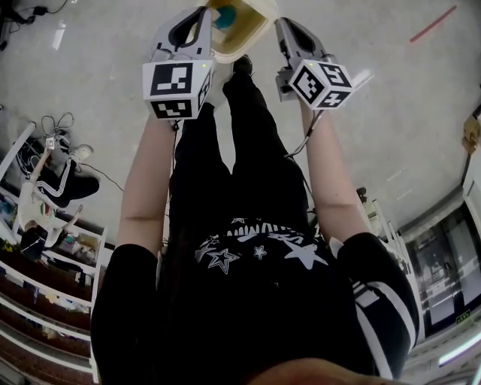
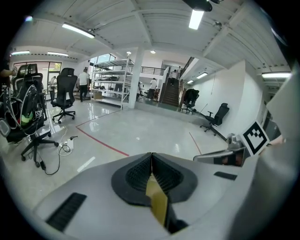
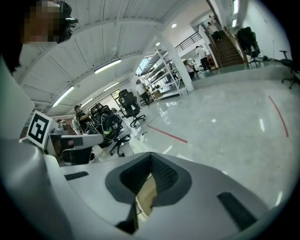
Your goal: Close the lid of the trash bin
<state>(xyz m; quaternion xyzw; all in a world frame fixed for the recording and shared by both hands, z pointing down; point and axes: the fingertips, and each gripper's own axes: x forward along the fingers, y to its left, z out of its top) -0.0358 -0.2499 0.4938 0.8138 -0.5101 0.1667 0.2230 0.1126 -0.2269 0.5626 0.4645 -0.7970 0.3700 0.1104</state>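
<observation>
The trash bin [image 1: 254, 31] sits right between your two grippers, top open, something blue [image 1: 224, 16] inside. Your left gripper [image 1: 200, 13] is by its left rim, fingers [image 2: 136, 174] closed tip to tip. The right gripper [image 1: 281, 27] is the same on the other side. Only the gripper views show a tan sliver [image 2: 157, 200] behind the tips. Can't tell if it's pinched.

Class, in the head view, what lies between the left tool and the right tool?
The trash bin, its top open, sits between the left tool and the right tool; only the head view shows this.
</observation>
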